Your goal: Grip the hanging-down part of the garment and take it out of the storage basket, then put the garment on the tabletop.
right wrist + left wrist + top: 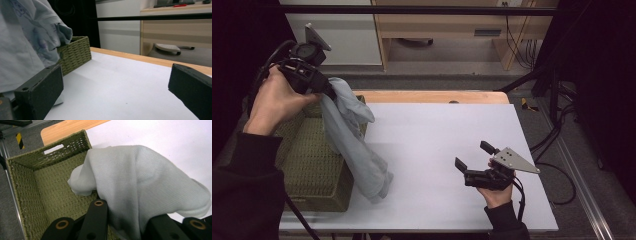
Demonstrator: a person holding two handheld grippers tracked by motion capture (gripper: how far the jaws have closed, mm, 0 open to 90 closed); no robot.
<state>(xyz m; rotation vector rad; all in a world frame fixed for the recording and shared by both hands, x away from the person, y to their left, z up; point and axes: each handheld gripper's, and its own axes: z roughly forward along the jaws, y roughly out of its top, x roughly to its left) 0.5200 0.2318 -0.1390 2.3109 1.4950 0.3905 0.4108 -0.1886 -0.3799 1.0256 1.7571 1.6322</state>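
L gripper (328, 93) is clamping pale cloth (353, 145) above woven basket (312, 165); cloth is draping onto table (437, 150). R gripper (472, 156) is resting w/ jaws apart, well clear.

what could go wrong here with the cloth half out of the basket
The left gripper holds the pale cloth by one end, while its lower end trails over the green basket rim onto the table. It may stay draped outside if released now, or snag the rim and drag the basket.

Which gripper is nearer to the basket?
Left. The left gripper hangs over the basket, holding the cloth. The right gripper sits apart on the white table.
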